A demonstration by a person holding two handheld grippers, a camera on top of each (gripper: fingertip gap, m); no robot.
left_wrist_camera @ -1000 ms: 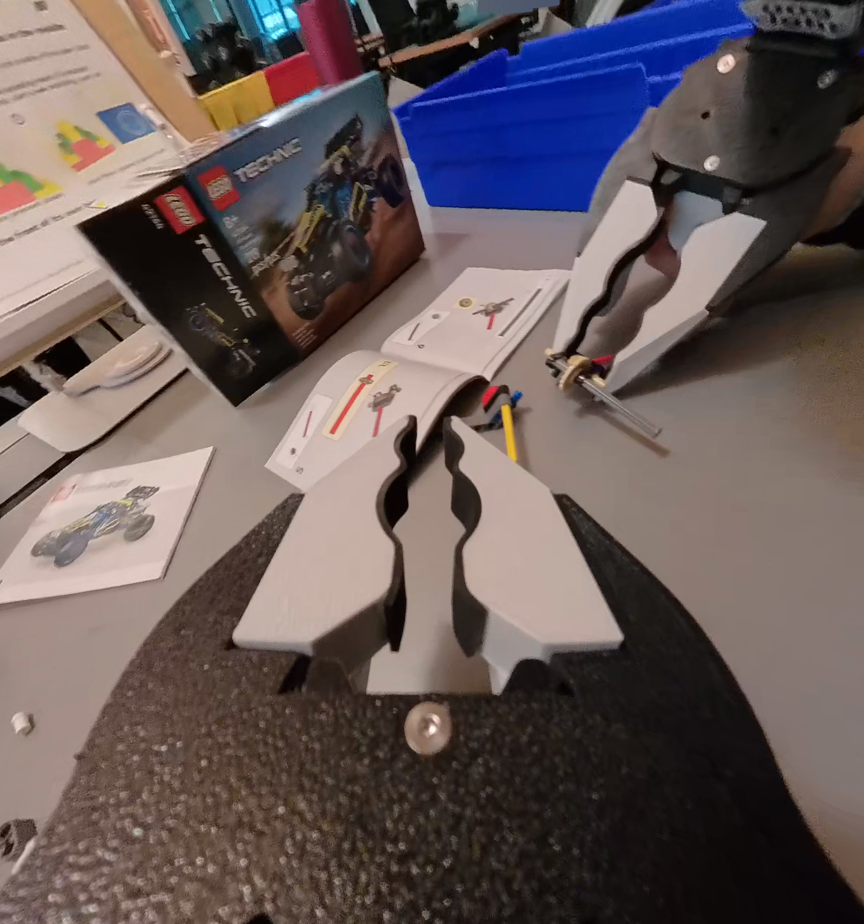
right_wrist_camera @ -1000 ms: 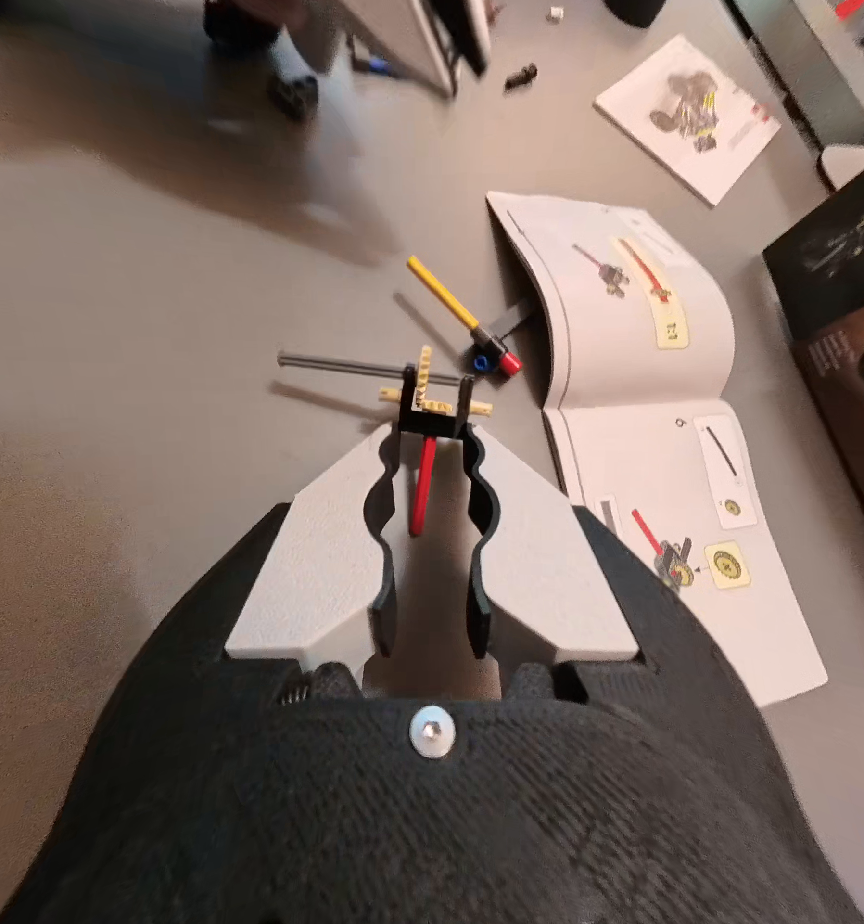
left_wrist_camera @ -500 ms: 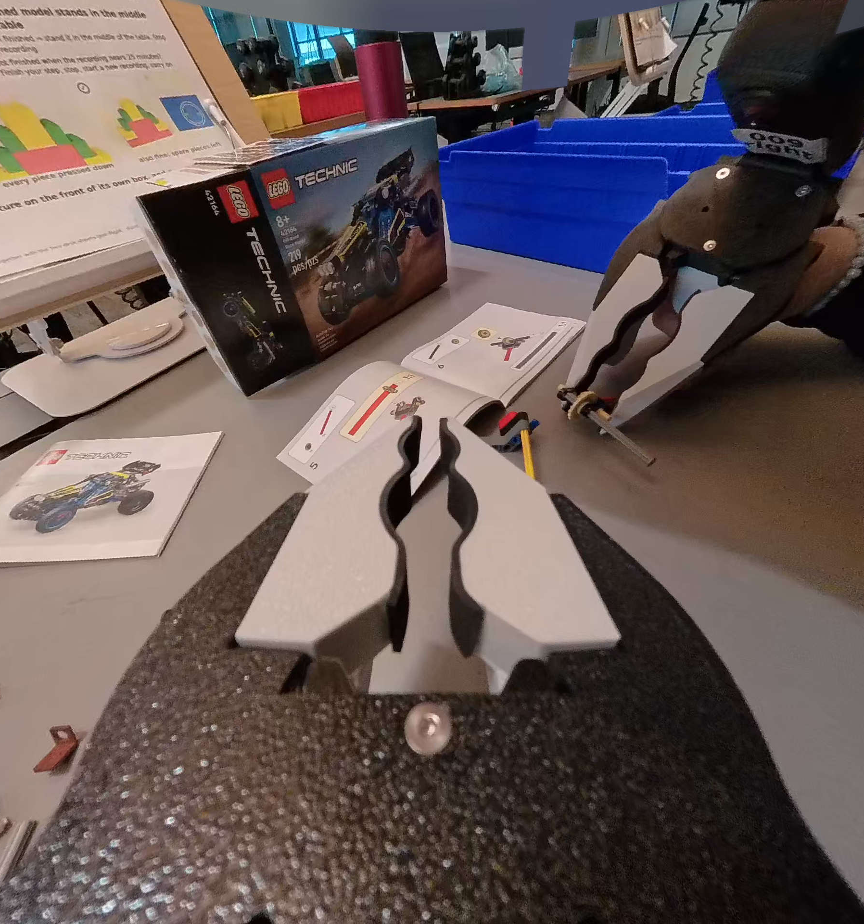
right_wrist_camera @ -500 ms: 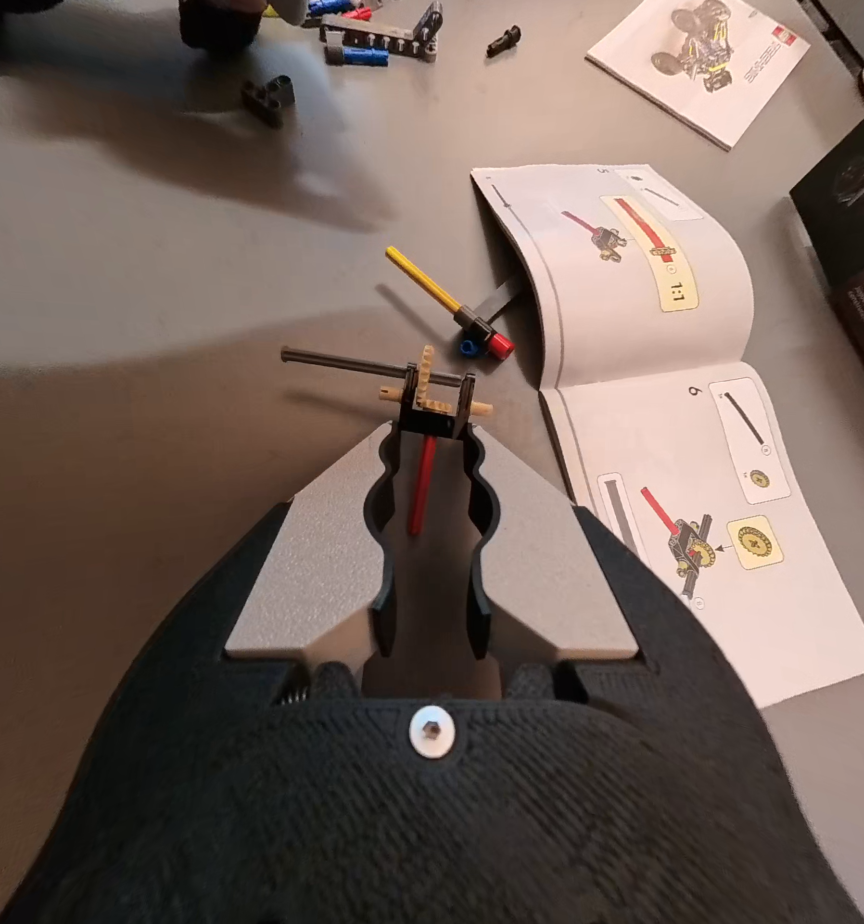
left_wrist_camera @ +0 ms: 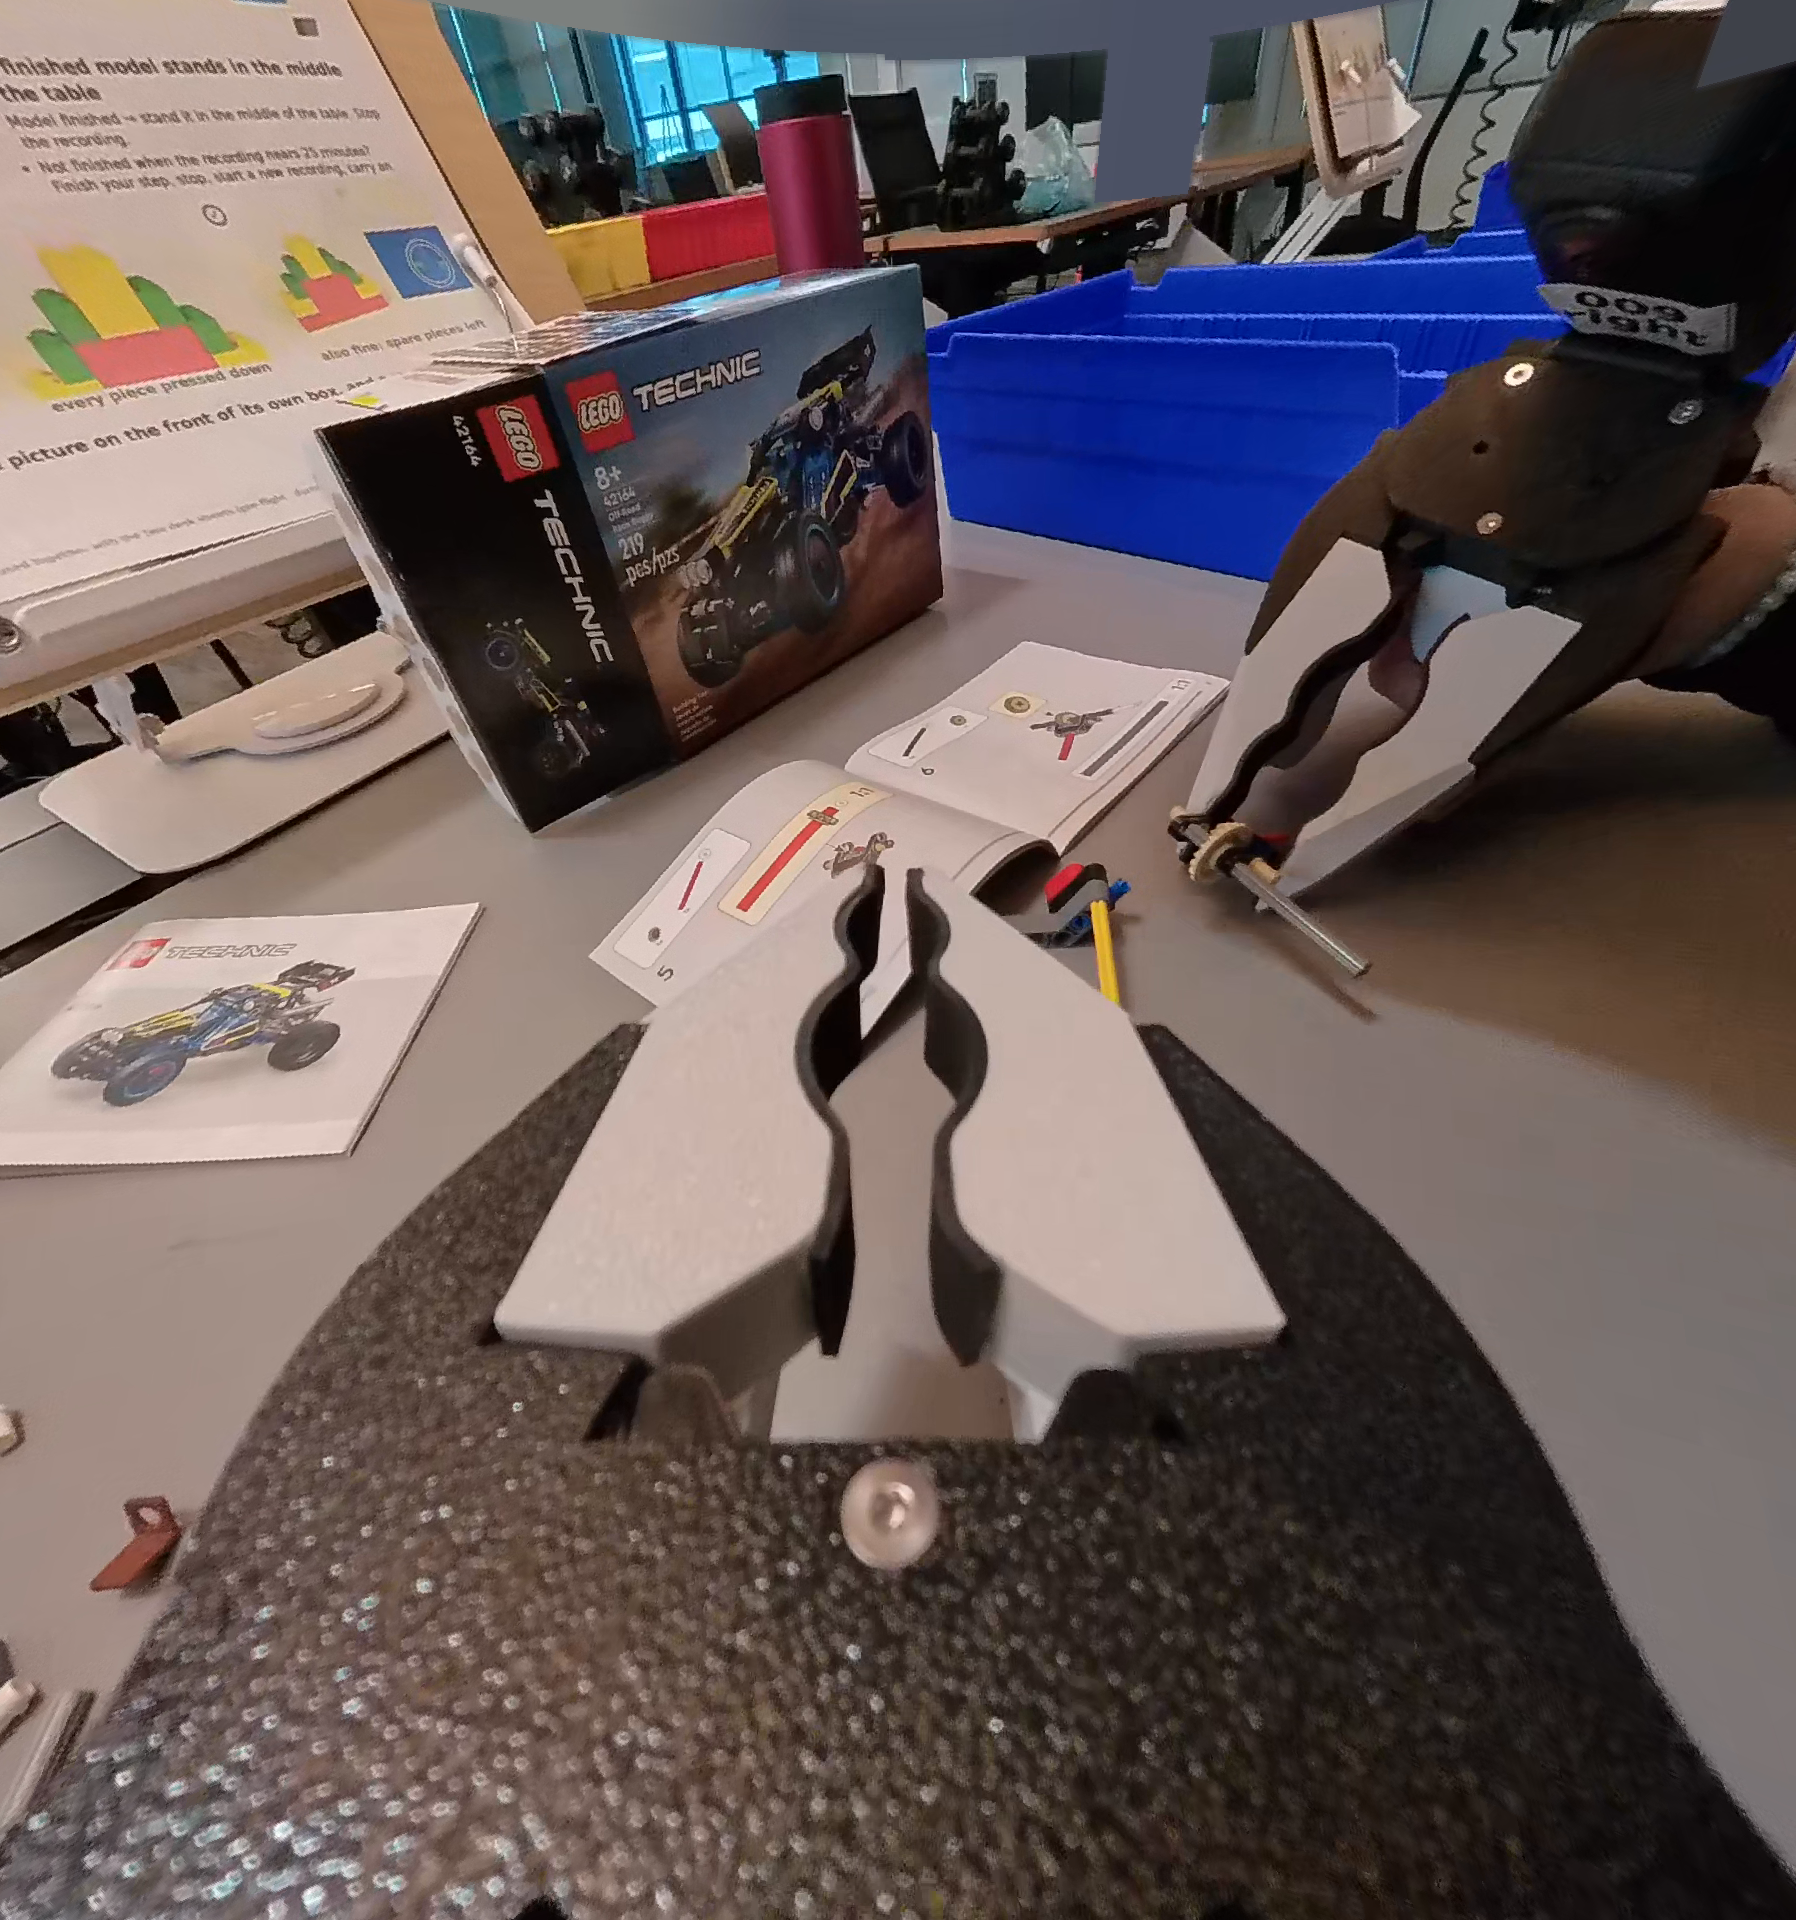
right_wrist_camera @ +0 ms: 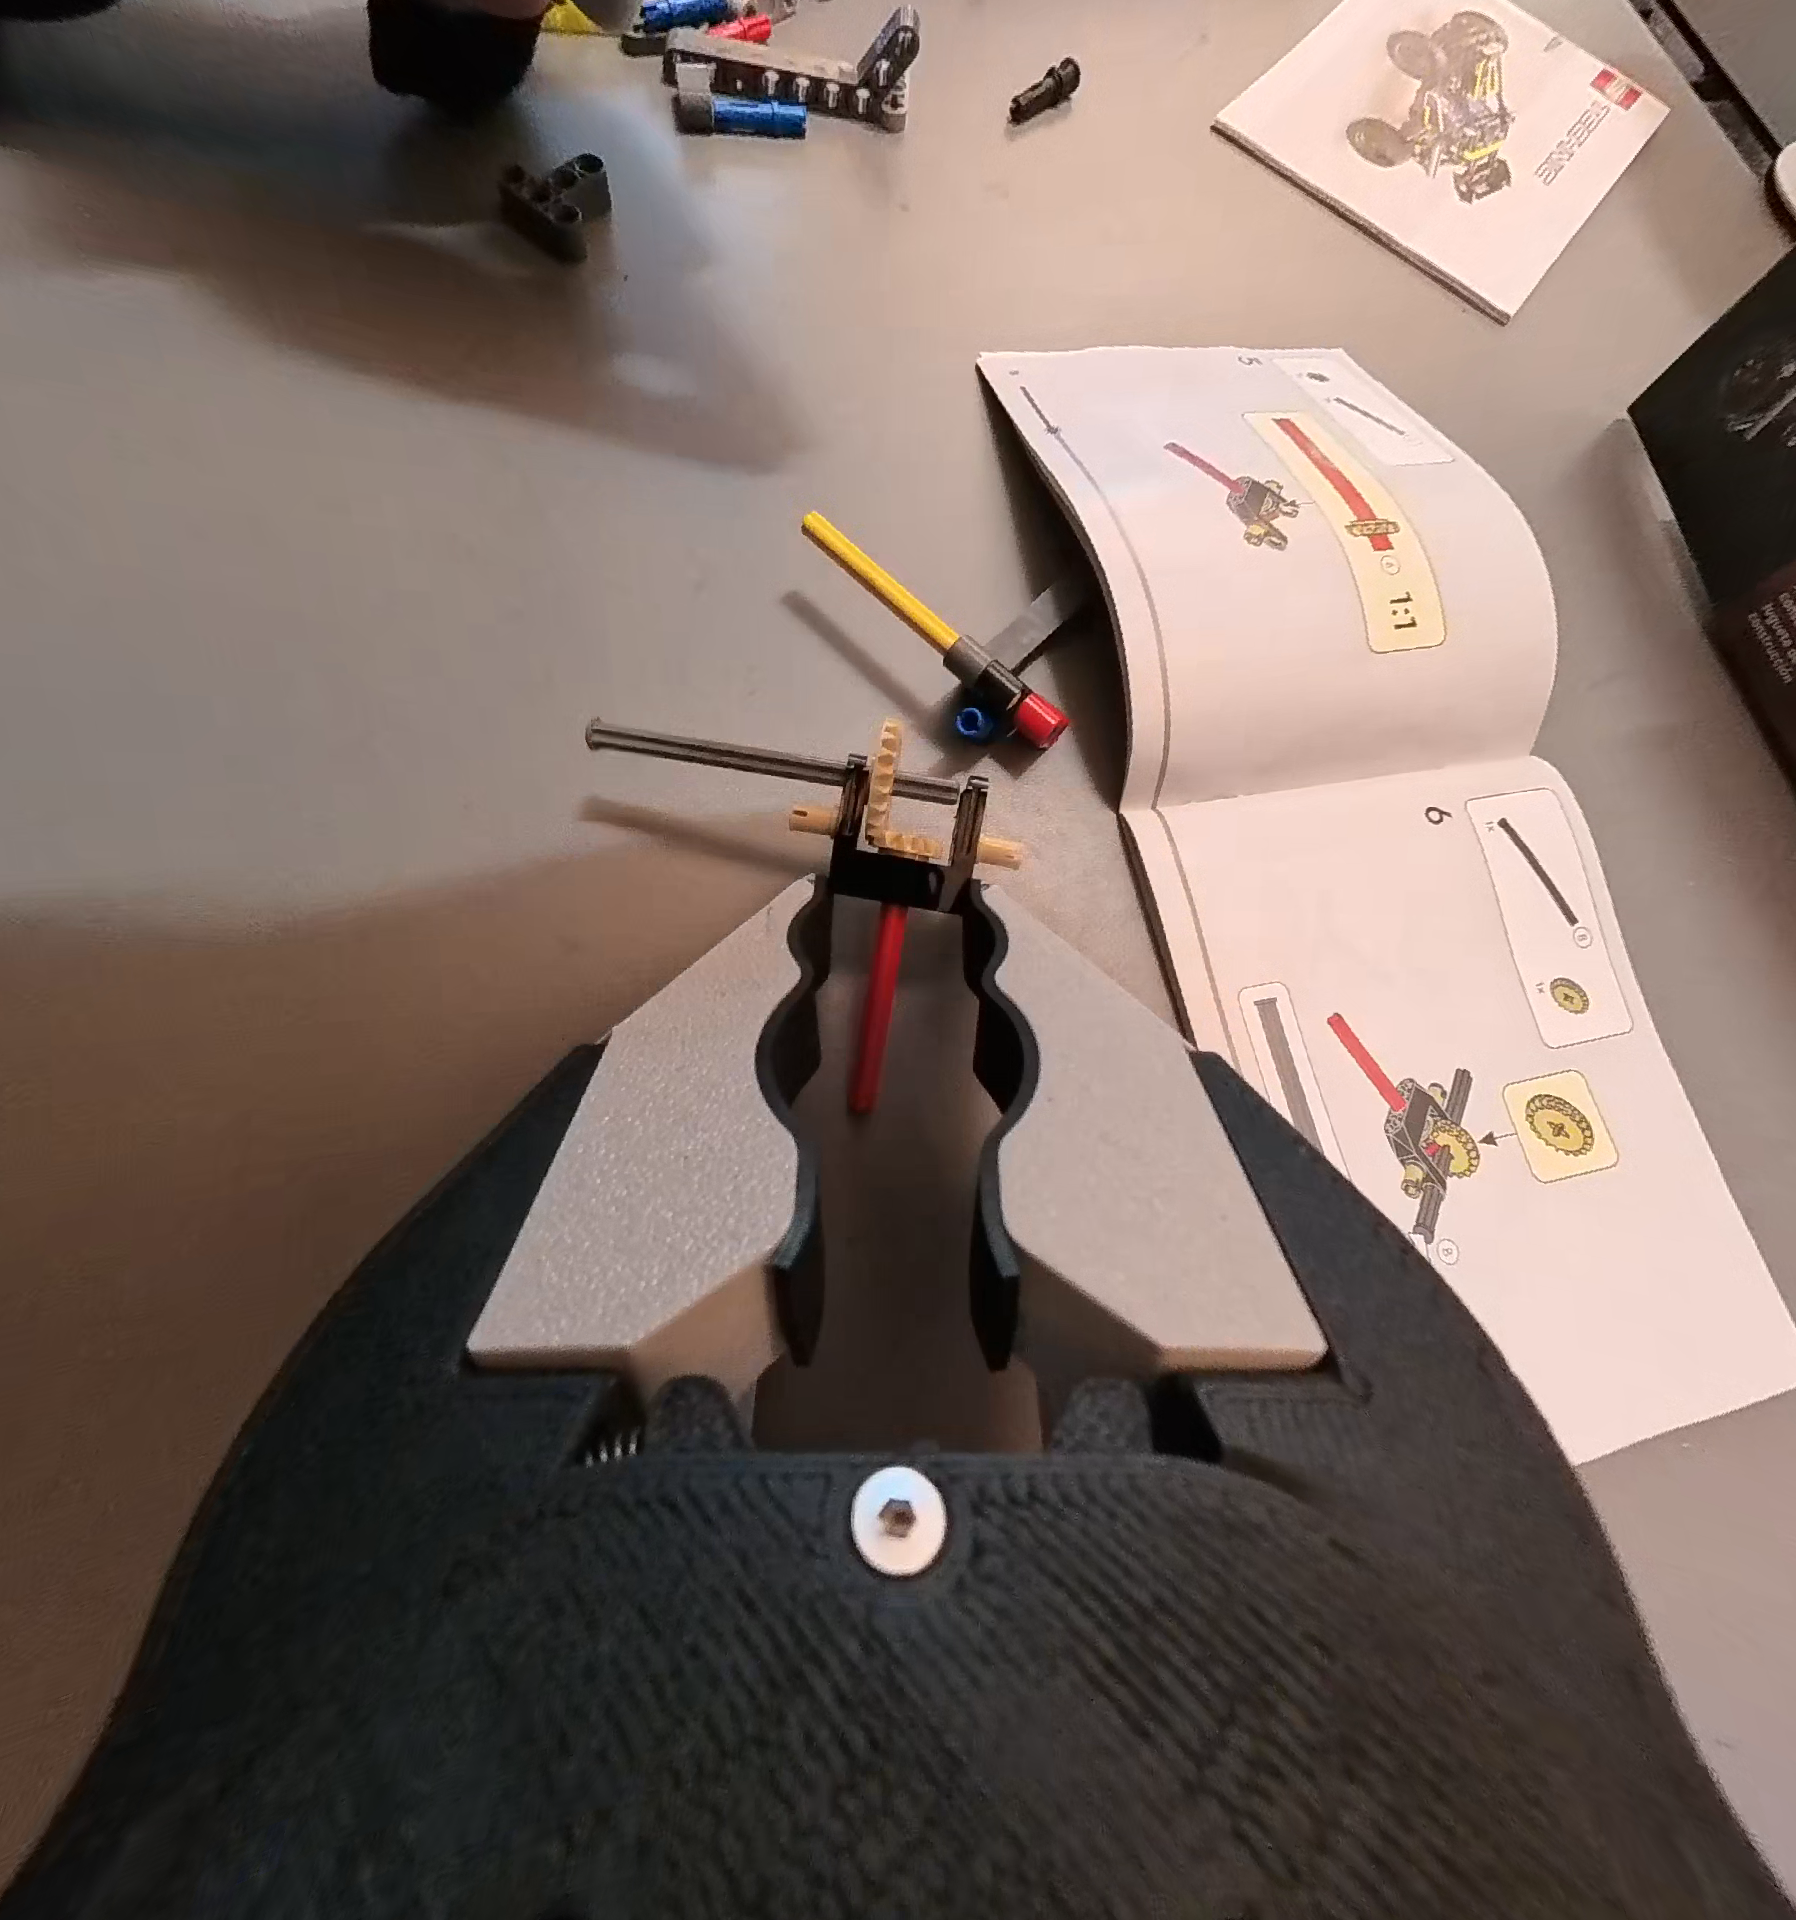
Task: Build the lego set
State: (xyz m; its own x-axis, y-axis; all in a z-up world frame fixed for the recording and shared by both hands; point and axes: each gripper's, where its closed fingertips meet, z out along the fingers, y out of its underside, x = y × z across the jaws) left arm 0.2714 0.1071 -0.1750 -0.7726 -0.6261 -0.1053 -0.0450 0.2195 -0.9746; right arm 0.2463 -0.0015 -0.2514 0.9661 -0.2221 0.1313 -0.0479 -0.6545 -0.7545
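Note:
My right gripper (right_wrist_camera: 889,902) is shut on a small Lego assembly (right_wrist_camera: 904,831): a black frame with tan gears, a red axle that points back between the fingers, and a long dark grey axle (right_wrist_camera: 707,750) sticking out to the left. It holds it just above the grey table (right_wrist_camera: 302,644). In the left wrist view the right gripper (left_wrist_camera: 1237,836) is at the right with the assembly (left_wrist_camera: 1218,847) at its tips. My left gripper (left_wrist_camera: 894,883) is shut and empty, over the table short of the open instruction booklet (left_wrist_camera: 987,769).
A yellow axle with a grey and red connector (right_wrist_camera: 909,608) lies by the open booklet (right_wrist_camera: 1393,644). A second booklet (left_wrist_camera: 198,1029), the Lego box (left_wrist_camera: 665,540) and blue bins (left_wrist_camera: 1185,416) stand behind. Loose parts (right_wrist_camera: 790,83) lie at the far side, small pieces (left_wrist_camera: 141,1543) at the left. The gap from one gripper's tips to the other's is roughly 15 cm.
My left gripper has drawn back and tilted up, so more of the room shows. My right gripper keeps the assembly in nearly the same place.

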